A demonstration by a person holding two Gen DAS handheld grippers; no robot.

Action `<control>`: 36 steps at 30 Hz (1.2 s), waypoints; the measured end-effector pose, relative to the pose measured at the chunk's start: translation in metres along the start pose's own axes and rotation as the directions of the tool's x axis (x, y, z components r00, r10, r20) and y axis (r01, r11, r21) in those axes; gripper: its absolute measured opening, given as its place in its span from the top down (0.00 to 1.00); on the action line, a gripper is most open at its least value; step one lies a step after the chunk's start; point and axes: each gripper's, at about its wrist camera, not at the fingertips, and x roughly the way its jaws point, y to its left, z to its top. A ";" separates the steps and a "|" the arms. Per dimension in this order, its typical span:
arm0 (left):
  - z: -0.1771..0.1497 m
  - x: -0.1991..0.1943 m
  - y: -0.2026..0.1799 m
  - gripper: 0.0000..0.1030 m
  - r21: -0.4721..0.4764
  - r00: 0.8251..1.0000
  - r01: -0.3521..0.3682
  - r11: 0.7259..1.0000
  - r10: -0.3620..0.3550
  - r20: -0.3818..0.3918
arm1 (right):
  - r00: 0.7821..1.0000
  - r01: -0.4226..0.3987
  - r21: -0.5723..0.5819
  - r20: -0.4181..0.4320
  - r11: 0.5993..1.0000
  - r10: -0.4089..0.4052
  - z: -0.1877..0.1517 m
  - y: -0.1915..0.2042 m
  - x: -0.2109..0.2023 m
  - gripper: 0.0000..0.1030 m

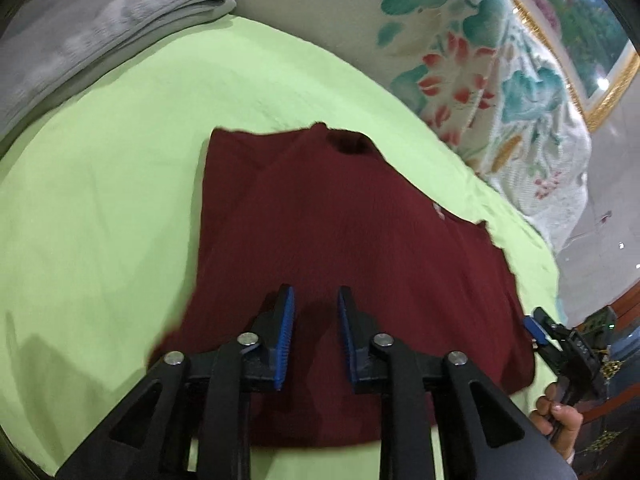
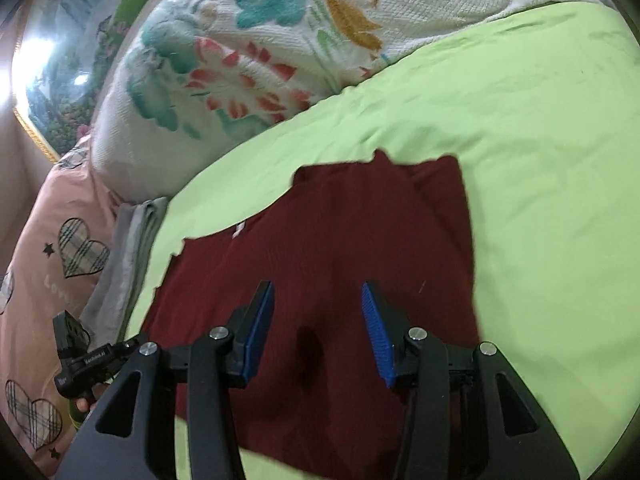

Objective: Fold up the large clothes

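Broadly, a bed covered by a light green sheet fills both views, giving a wide flat surface for folding. Against its far side lean a large floral cushion and a pink heart-print pillow; a grey folded cloth lies at the sheet's edge, apparently set aside out of the work area. Spread flat mid-sheet lies the dark red garment, neck opening away from the cameras, near hem under both tools, probably ready to be picked up for a fold. The left gripper hovers over the hem, blue pads narrowly apart, nothing between them. The right gripper hovers likewise, jaws wider apart and empty.
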 end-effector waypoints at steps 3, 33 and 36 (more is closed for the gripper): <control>-0.028 -0.018 0.000 0.71 -0.014 0.999 0.050 0.999 -0.050 0.011 | 0.999 -0.038 0.014 0.008 0.999 0.038 -0.022 0.010 -0.007 0.54; -0.063 -0.016 0.045 0.48 -0.294 0.988 0.152 0.944 -0.147 0.040 | 0.985 0.000 -0.097 -0.169 0.995 -0.017 -0.052 0.110 0.114 0.92; -0.055 -0.012 0.047 0.48 -0.306 0.990 0.141 0.941 -0.130 0.058 | 0.989 -0.006 -0.119 -0.148 0.993 -0.012 -0.056 0.106 0.114 0.96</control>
